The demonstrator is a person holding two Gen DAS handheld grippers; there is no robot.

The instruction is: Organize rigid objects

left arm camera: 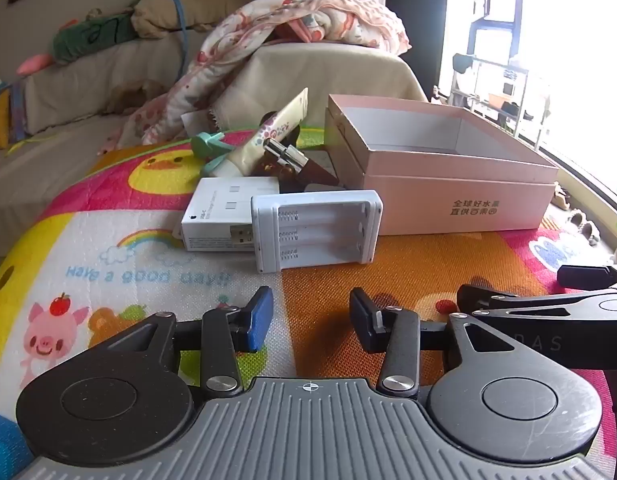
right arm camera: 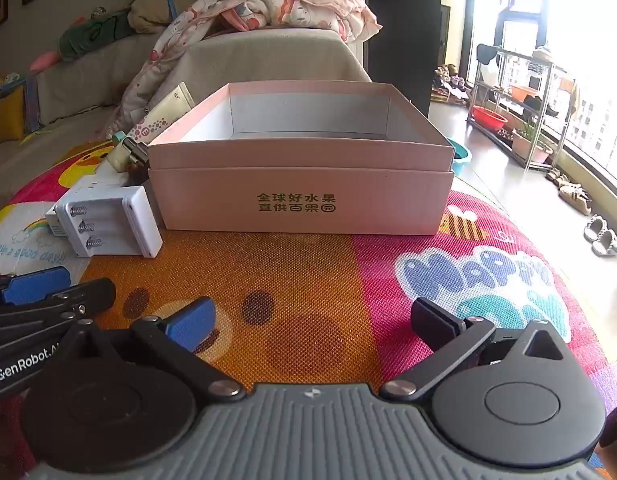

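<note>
An open pink cardboard box (left arm camera: 448, 184) (right arm camera: 304, 196) stands on the colourful play mat, its inside bare as far as I see. Left of it lies a white battery charger (left arm camera: 320, 228) (right arm camera: 108, 224) with bare slots, resting against a white flat adapter box (left arm camera: 224, 212). Behind them lie a cream tube (left arm camera: 268, 136) (right arm camera: 160, 120), a brown lipstick with a silver cap (left arm camera: 296, 160) and a teal clip (left arm camera: 208, 148). My left gripper (left arm camera: 311, 318) hovers open just short of the charger, nothing between its pads. My right gripper (right arm camera: 312, 322) stands wide open facing the box, holding nothing.
The play mat (right arm camera: 328, 280) covers the surface under both grippers. A beige sofa (left arm camera: 108, 72) with a patterned blanket and plush toys stands behind. At the right are a tiled floor, a plant rack (right arm camera: 520, 120) and slippers by the window.
</note>
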